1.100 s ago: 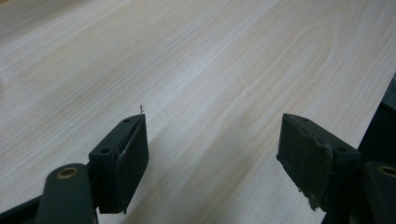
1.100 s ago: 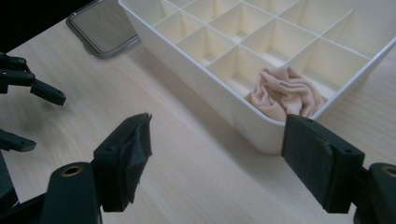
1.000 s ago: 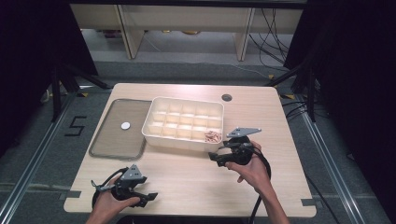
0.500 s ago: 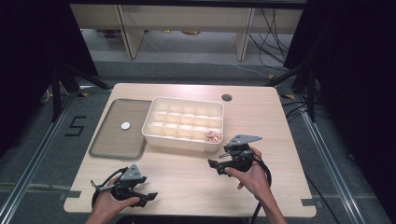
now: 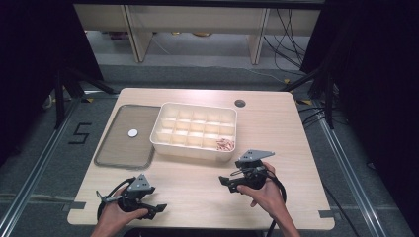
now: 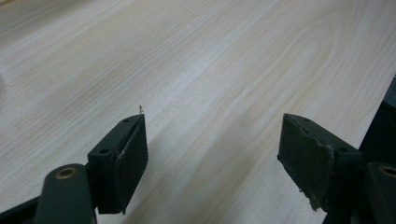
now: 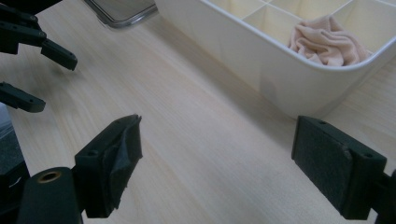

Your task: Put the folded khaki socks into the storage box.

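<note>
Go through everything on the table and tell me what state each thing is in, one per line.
White divided box: uncovered, upright on the table.
Pink cloth: crumpled in a near corner compartment of the box.
Lid: off the box, flat beside it, a white disc on it.
Right gripper: open, holding nothing.
Left gripper: open, holding nothing.

Pale wood grain, white plastic, black padded jaws

The table (image 5: 197, 190) looked like light laminate with a smooth, faintly sheened wood grain. The divided box (image 7: 261, 60) was white plastic, smooth and slightly glossy; the pinkish bundle (image 7: 327, 44) in it looked like soft crumpled cloth. The lid (image 5: 123, 136) appeared clear, glossy plastic. The right gripper (image 7: 217, 175) and left gripper (image 6: 212, 161) bore matt black pads, scuffed and frayed at the edges.
</note>
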